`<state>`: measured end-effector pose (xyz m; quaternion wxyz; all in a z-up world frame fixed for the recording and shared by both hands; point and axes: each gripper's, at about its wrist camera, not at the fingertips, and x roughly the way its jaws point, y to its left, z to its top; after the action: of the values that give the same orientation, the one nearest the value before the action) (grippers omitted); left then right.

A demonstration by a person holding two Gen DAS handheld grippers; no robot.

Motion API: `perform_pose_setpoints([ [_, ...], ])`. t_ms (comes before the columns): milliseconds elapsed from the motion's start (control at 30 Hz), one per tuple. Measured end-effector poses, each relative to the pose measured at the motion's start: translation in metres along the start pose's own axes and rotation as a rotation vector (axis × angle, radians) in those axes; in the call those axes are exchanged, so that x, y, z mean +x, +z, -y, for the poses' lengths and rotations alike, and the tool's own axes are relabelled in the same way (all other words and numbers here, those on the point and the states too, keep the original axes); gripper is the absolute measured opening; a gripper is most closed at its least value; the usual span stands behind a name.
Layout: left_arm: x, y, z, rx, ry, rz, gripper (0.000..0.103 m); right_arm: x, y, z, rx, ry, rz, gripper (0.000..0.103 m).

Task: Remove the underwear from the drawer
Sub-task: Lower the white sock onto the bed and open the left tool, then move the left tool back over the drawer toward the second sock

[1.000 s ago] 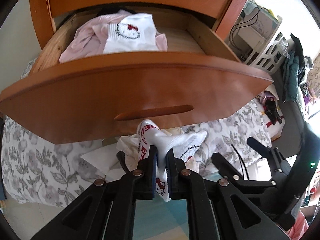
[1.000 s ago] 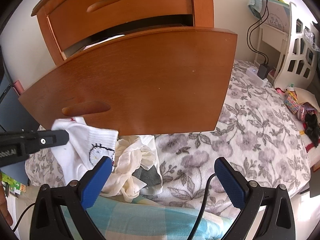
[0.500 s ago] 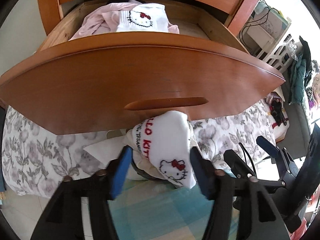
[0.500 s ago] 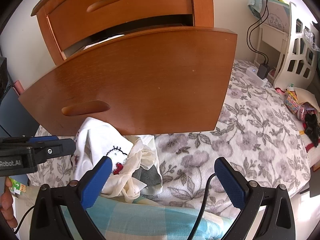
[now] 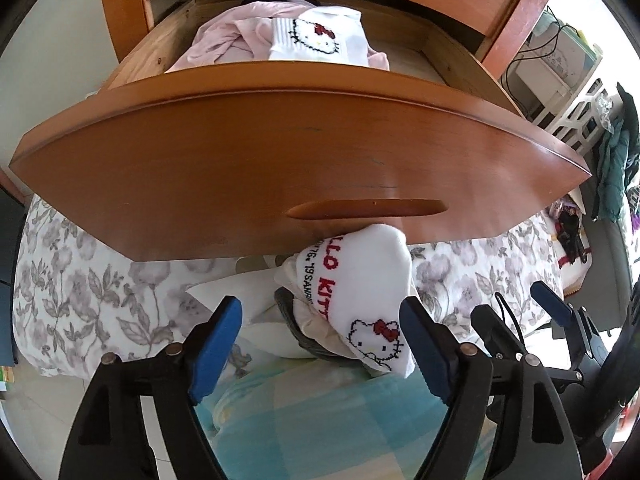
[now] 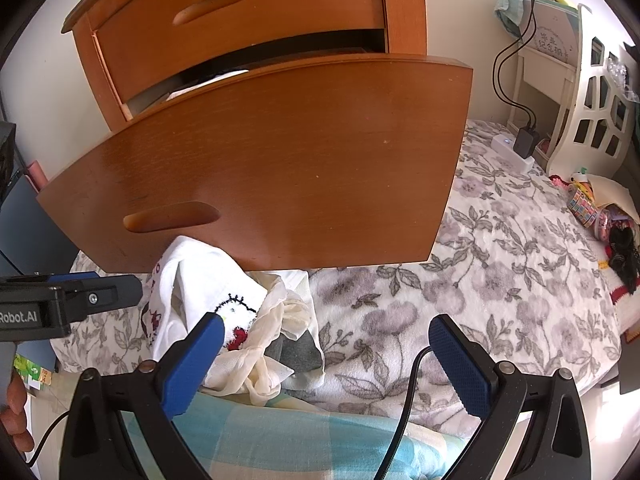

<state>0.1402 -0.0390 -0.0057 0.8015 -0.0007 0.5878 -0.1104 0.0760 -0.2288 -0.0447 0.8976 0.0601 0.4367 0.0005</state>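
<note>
Drawer (image 5: 280, 152) count from left wrist view: one pulled out, one closed front above it. Inside the open one: one white cat-face sock (image 5: 316, 38) lying on one pink garment (image 5: 224, 40). Below the drawer front, a second white sock (image 5: 360, 292) with red lettering and a cat face rests on a small pile of clothes (image 5: 304, 320) on the bed; its long axis runs diagonally, upper end under the drawer edge, printed end toward lower right. Left gripper (image 5: 320, 328) jaws are opening, already wide; the sock sits between the blue pads, close to the right pad, not pinched.

Bedspread (image 5: 80, 288) is white with grey flowers; a pale blue checked cloth (image 5: 320, 408) lies nearest the camera. A white lattice basket and hanging dark clothes are at far right.

Right wrist view: same sock (image 6: 200, 280) on the pile, just under the drawer front (image 6: 280, 168), partly behind the left blue pad. Right gripper (image 6: 324, 354) stands wide with only bedspread (image 6: 480, 280) between its pads. Left gripper's black finger (image 6: 80, 296) enters from the left edge, tip just beside the sock. One white bedside shelf (image 6: 544, 64) with black cables, pale wall behind
</note>
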Motion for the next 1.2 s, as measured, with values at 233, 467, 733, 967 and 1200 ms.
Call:
perform_pose_setpoints([
  [233,-0.007,0.002,-0.004,0.011,0.006,0.003,0.082,0.0,0.0,0.0,0.0,0.0,0.0,0.103],
  [467,-0.026,0.004,0.004,0.074,-0.047,0.04,0.093,-0.001,0.0,0.0,0.0,0.0,0.0,0.103],
  [733,-0.062,0.014,0.009,0.107,-0.124,0.121,0.094,-0.001,0.001,0.0,0.001,0.002,-0.001,0.103],
  [967,-0.096,0.035,0.005,0.12,-0.11,0.244,0.094,-0.001,0.001,0.0,0.001,0.001,-0.001,0.103],
  [1200,-0.103,0.062,-0.022,-0.003,-0.034,0.292,0.094,-0.001,0.001,0.0,0.002,0.002,-0.002,0.103],
])
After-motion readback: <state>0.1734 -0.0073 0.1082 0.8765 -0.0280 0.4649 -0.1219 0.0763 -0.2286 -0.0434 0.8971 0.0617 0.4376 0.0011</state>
